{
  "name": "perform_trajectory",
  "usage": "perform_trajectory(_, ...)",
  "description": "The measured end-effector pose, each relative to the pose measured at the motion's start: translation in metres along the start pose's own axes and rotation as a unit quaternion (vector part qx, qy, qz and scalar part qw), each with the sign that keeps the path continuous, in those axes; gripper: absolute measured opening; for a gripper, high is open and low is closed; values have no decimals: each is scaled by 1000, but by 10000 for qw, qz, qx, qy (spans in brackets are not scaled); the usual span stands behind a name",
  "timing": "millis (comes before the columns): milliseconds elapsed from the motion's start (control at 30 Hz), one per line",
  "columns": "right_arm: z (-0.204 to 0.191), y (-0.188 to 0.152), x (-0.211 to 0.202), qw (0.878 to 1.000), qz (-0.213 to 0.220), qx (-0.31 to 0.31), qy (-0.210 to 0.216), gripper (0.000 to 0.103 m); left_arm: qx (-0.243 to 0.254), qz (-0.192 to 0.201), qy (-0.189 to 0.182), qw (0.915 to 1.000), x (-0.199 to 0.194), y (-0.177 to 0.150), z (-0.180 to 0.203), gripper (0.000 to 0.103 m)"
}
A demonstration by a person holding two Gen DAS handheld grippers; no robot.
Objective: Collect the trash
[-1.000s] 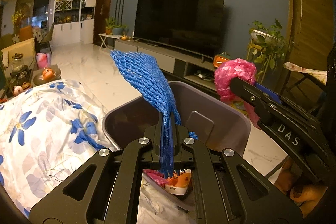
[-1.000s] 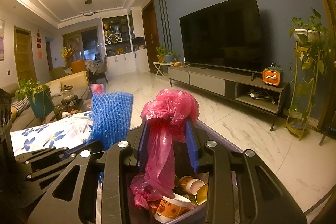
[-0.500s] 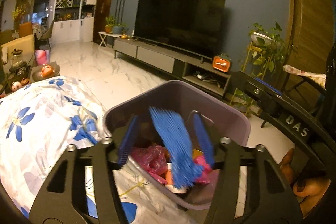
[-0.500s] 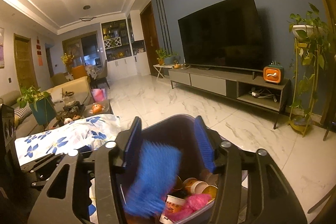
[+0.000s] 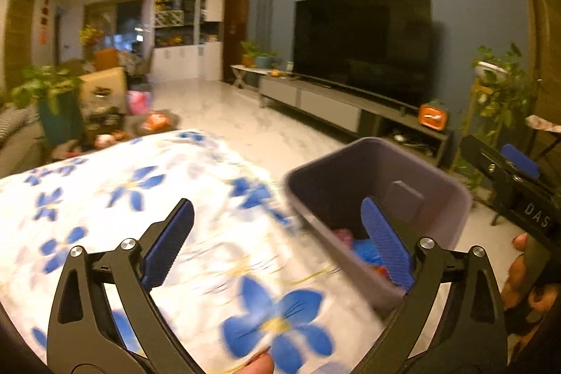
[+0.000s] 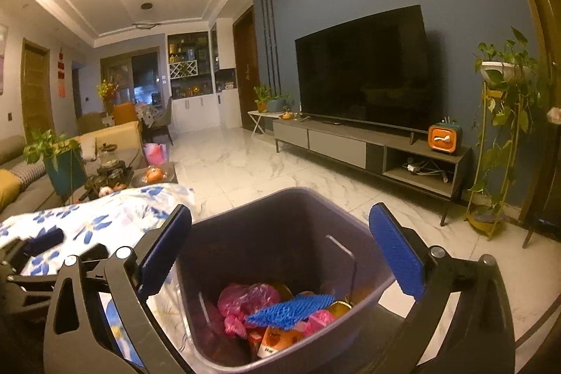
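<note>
A grey plastic bin [image 6: 301, 202] stands beside the table with the floral cloth [image 6: 101, 219]. Inside it lie a blue foam net [image 6: 291, 309], pink plastic bags [image 6: 245, 298] and a paper cup [image 6: 275, 340]. My right gripper [image 6: 280, 251] hangs over the bin, jaws opening wide, nothing between them. My left gripper [image 5: 277, 247] is over the floral cloth [image 5: 122, 198] beside the bin [image 5: 431, 170], jaws also opening, empty. The blue net [image 5: 366, 253] shows inside the bin in the blurred left wrist view, where the right gripper [image 5: 519, 170] reaches in from the right.
A TV console [image 6: 368, 146] with a large TV [image 6: 364, 76] runs along the blue wall. A plant stand [image 6: 505, 142] is at the right. A coffee table [image 6: 133, 176] with jars and fruit and a sofa [image 6: 21, 174] lie left. Marble floor [image 6: 252, 170] lies between.
Both grippers opened; the blue net dropped from the left one and the pink bag from the right one into the bin. The left gripper swung left over the floral cloth.
</note>
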State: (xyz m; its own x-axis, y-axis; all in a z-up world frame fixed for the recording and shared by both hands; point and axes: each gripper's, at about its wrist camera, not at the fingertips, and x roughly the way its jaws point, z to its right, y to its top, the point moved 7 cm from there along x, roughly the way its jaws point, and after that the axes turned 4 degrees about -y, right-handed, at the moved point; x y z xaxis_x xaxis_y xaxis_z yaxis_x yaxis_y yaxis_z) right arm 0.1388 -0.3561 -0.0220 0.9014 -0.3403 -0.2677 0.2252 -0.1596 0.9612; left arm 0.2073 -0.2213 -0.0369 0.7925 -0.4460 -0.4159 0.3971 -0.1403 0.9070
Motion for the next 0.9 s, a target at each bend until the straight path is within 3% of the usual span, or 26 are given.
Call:
perform_trajectory(367,-47,-23,-50,9990,-93,-409,173,98,-423,179,1176,9920,-85,-22,-68,97)
perform_trajectory(900,-104,-52,-124,9970,-219,-606,431,98,-614,294,1509,9862,-183,-63,-93,97)
